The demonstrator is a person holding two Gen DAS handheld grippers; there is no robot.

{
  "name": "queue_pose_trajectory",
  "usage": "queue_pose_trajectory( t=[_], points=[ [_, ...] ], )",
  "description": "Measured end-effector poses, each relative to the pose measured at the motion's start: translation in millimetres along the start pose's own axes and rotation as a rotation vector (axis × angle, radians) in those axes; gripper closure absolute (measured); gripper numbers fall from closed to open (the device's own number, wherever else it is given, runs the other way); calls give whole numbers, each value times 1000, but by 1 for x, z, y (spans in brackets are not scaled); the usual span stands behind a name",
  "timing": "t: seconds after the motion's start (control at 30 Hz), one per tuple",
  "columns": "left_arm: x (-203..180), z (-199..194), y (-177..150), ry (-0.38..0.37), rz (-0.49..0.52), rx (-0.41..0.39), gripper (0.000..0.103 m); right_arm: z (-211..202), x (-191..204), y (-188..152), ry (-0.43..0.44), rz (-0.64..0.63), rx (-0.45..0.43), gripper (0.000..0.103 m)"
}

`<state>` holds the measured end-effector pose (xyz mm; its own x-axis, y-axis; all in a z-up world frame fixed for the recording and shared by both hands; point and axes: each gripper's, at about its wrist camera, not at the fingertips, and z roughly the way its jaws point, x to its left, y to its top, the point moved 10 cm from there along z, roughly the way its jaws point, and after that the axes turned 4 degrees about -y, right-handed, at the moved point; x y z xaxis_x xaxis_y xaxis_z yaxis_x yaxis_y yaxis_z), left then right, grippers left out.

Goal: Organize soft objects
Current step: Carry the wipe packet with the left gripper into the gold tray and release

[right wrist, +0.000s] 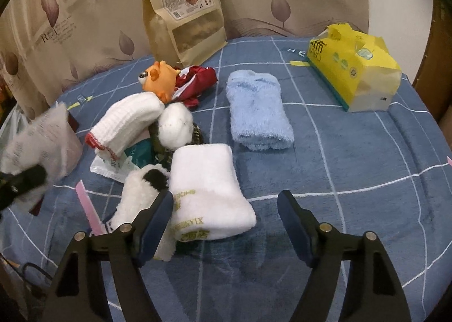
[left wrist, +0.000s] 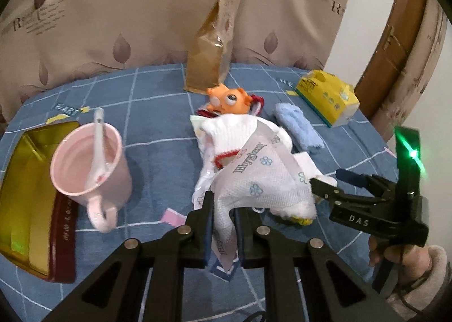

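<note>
Left gripper (left wrist: 223, 226) held the printed white wipe pack (left wrist: 254, 177); right gripper (right wrist: 226, 223) hung at the folded white towel (right wrist: 209, 192).

The left fingers were clamped narrow on the pack's lower edge, lifting it off the soft pile, probably to sort it. The right fingers stood wide, one touching the towel's left edge, grasping nothing. The pile lay just left of the blue towel (right wrist: 257, 112) on the blue checked surface (right wrist: 353, 166).

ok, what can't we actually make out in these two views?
- Pile under the held white printed wrapper: left wrist view, the wrapper covers it.
- Dark item beneath the white fluffy ball: right wrist view, mostly buried.
- Left gripper: right wrist view, blurred and cut by the left edge.
- Gold tray contents: left wrist view, hidden behind the pink mug.
</note>
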<state>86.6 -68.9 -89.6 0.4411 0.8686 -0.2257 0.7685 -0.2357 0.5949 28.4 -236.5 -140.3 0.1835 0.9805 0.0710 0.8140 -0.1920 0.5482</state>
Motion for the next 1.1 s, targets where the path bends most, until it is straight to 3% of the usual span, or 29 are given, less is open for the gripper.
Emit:
queue_pose_trajectory(
  t=[0.23, 0.4, 0.67, 1.1],
  points=[
    [38, -23, 10, 70, -47, -50, 90, 9, -1, -3, -24, -6, 2, 30],
    [86, -39, 13, 160, -98, -65, 90, 11, 3, -5, 32, 17, 20, 53],
    [155, -71, 8, 276, -188, -99, 90, 7, 3, -2, 47, 39, 4, 63],
    [206, -85, 13, 357, -246, -123, 90, 11, -34, -2, -85, 114, 10, 70]
  ],
)
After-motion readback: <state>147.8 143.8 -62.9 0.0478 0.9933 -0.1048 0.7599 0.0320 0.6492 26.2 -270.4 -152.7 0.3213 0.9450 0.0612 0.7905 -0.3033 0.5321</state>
